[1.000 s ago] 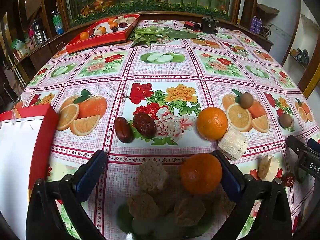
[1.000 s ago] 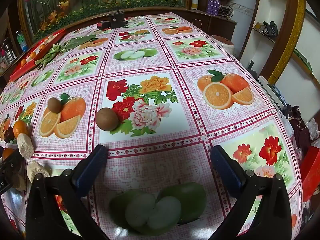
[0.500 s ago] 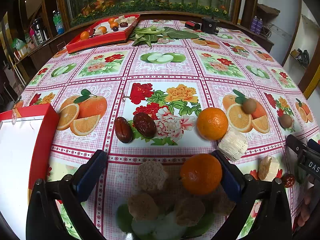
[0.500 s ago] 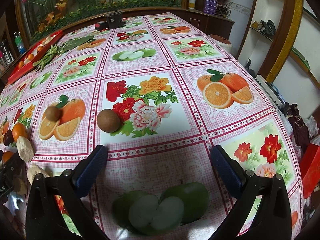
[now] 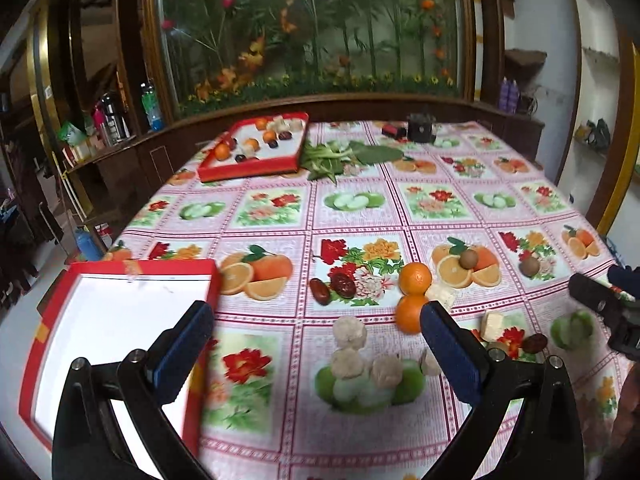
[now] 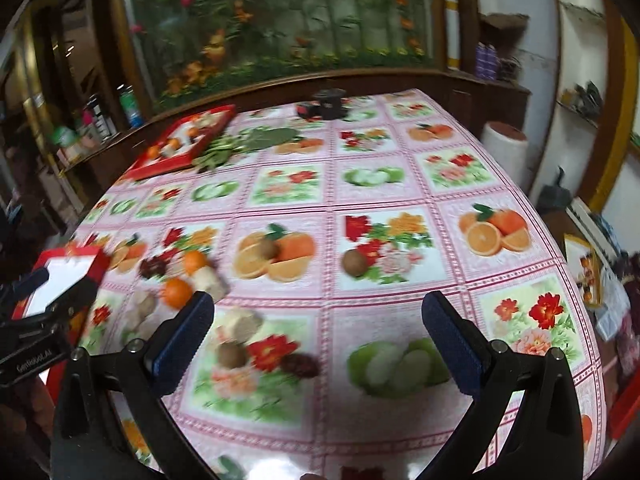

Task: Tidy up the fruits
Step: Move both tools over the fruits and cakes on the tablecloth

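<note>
Two oranges (image 5: 416, 278) lie touching in the middle of the flowered tablecloth, with two dark dates (image 5: 320, 291) to their left and two kiwis (image 5: 468, 258) to the right. Pale round lumps (image 5: 351, 332) and white cubes (image 5: 492, 322) lie nearer. An empty red box (image 5: 140, 267) sits at the near left, under the left finger. My left gripper (image 5: 316, 328) hangs open above the lumps, holding nothing. My right gripper (image 6: 318, 320) is open and empty over the cloth, with a kiwi (image 6: 232, 354) and a date (image 6: 300, 364) just ahead. The right wrist view is blurred.
A red tray (image 5: 248, 168) with several fruits stands at the far left of the table, green leaves (image 5: 344, 156) beside it. A dark device (image 5: 420, 132) sits at the far edge. The table edge (image 6: 580, 280) drops off at right, with clutter beyond.
Both grippers have risen and pulled back, so the fruit looks smaller and farther. The red box shows more fully in the left wrist view. Both stay open.
</note>
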The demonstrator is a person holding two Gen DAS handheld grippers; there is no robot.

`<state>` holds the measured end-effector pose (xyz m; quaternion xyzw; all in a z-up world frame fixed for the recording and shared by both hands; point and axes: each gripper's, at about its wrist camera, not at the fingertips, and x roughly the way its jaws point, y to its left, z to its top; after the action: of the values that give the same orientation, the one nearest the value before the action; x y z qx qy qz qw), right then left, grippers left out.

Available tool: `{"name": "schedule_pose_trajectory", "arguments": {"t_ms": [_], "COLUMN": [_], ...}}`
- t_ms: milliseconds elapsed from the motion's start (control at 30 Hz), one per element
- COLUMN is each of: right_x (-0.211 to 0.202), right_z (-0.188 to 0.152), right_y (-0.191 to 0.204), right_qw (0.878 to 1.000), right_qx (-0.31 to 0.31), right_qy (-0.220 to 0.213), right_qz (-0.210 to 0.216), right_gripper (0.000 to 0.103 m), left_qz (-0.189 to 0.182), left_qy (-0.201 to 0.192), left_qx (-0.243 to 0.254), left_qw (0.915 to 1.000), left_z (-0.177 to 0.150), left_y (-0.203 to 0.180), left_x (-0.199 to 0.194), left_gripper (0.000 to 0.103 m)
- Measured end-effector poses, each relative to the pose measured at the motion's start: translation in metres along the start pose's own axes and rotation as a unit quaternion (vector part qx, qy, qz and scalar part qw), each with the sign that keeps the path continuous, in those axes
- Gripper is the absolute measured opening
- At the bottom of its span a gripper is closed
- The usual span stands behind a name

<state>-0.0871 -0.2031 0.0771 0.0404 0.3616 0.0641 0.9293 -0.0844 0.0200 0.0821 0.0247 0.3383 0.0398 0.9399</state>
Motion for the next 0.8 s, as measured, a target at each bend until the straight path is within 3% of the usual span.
{"name": "schedule_pose_trajectory", "arguments": {"t_ms": [233,800], "right_x": [-0.012,-0.007], "right_z": [-0.011,-0.018], "right_y": [0.026,0.037], "right_qw": [0.999,0.998], "right_qx": [-0.043,-0.039], "right_qy": [0.001,0.0], "right_qz": [0.016,0.057], "right_gripper": [0.103,0.097], "left_qz": [0.008,0.027], "left_qy": [-0.012,-0.009], "left_qx": [-0.017,-0.009], "left_qw": [0.9997,0.9996], "left_z": [-0.009,-0.023], "left_y": [0.011,0.019], "left_x": [-0.016,-0.015], "left_gripper": [0.102,0.102]}}
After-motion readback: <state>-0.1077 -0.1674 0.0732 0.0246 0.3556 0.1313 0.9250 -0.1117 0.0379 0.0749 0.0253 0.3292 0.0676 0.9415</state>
